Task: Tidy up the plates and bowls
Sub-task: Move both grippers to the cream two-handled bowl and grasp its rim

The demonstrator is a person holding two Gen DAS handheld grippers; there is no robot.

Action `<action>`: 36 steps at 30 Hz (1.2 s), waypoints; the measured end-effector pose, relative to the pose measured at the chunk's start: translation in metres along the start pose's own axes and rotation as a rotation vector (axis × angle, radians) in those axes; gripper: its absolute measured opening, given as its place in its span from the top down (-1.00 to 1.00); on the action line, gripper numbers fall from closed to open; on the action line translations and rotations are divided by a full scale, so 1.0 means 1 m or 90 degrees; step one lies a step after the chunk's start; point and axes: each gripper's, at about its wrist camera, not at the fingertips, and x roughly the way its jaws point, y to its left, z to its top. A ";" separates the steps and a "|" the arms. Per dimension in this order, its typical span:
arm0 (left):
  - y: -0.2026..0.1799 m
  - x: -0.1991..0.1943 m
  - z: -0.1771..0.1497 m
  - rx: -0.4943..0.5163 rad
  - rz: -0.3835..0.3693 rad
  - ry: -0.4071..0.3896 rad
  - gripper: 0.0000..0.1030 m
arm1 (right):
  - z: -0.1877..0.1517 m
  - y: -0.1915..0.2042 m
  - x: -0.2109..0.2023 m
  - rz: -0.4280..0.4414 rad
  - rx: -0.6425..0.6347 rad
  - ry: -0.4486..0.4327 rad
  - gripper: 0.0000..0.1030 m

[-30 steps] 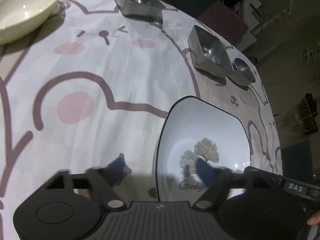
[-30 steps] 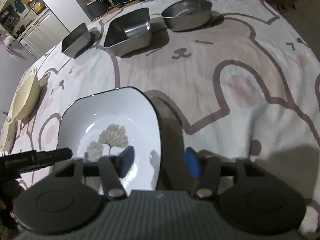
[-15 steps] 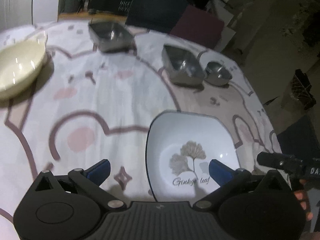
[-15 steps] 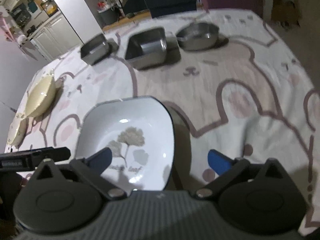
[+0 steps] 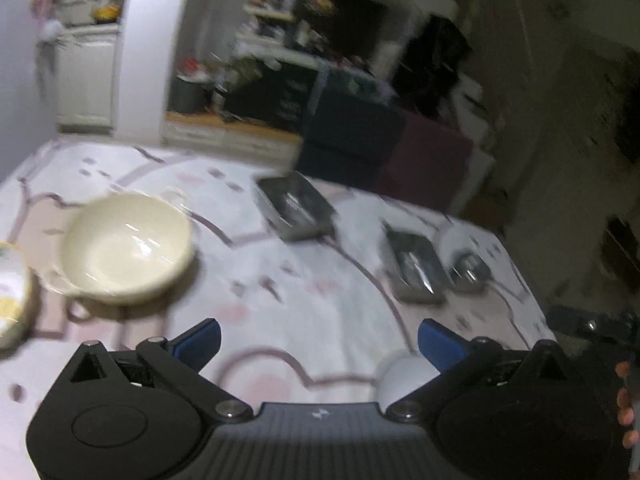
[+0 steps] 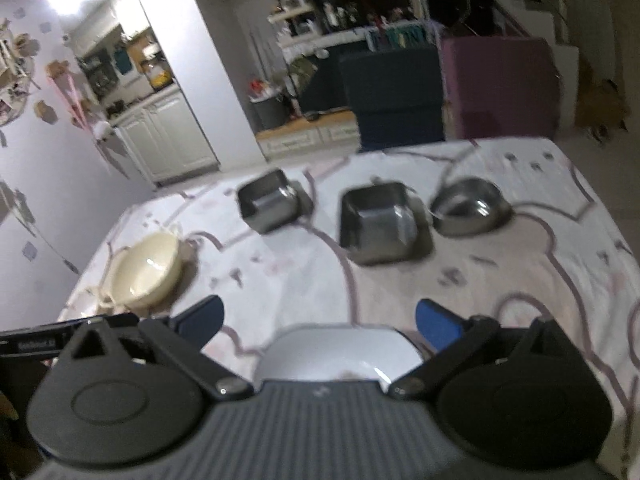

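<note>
Both the left gripper [image 5: 319, 340] and right gripper [image 6: 319, 320] are standing wide open and empty above the bear-patterned counter [image 6: 560, 264], the white square ceramic plate [image 6: 340, 354] lying free at its near edge, seemingly just set down.

A desk [image 6: 500, 280] draped in a bear-print cloth [image 6: 300, 276] carries a cream bowl [image 6: 146, 270], three steel dishes [image 6: 380, 222] toward twelve o'clock, and a white plate [image 6: 340, 354] nearest.
</note>
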 end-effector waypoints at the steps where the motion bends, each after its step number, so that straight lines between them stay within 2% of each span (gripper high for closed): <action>1: 0.008 -0.004 0.004 -0.009 0.013 -0.013 -1.00 | 0.004 0.007 0.003 0.008 -0.006 -0.005 -0.99; 6: 0.054 -0.021 0.019 -0.082 0.035 -0.066 -1.00 | 0.028 0.041 0.027 0.047 -0.031 -0.014 -0.99; 9: 0.080 -0.025 0.023 -0.118 0.065 -0.086 -1.00 | 0.040 0.058 0.049 0.067 -0.039 -0.012 -0.99; 13: 0.112 -0.021 0.023 -0.166 0.117 -0.087 -1.00 | 0.061 0.085 0.083 0.088 -0.085 -0.011 -0.99; 18: 0.144 -0.008 0.018 -0.223 0.176 -0.076 -1.00 | 0.086 0.117 0.132 0.140 -0.124 -0.019 -0.99; 23: 0.165 0.013 0.014 -0.289 0.177 -0.044 -1.00 | 0.110 0.150 0.183 0.171 -0.173 -0.020 -0.99; 28: 0.176 0.033 0.010 -0.345 0.161 -0.035 -1.00 | 0.127 0.182 0.235 0.207 -0.205 0.013 -0.99; 30: 0.181 0.040 0.009 -0.365 0.151 -0.036 -1.00 | 0.131 0.192 0.255 0.226 -0.204 0.035 -0.88; 32: 0.184 0.046 0.010 -0.378 0.148 -0.037 -1.00 | 0.133 0.204 0.278 0.260 -0.205 0.069 -0.49; 33: 0.186 0.049 0.009 -0.384 0.148 -0.039 -1.00 | 0.133 0.208 0.289 0.264 -0.207 0.087 -0.40; 35: 0.190 0.054 0.010 -0.400 0.145 -0.037 -1.00 | 0.131 0.220 0.312 0.247 -0.222 0.121 -0.17; 36: 0.193 0.056 0.010 -0.410 0.142 -0.035 -1.00 | 0.130 0.224 0.322 0.233 -0.229 0.132 -0.13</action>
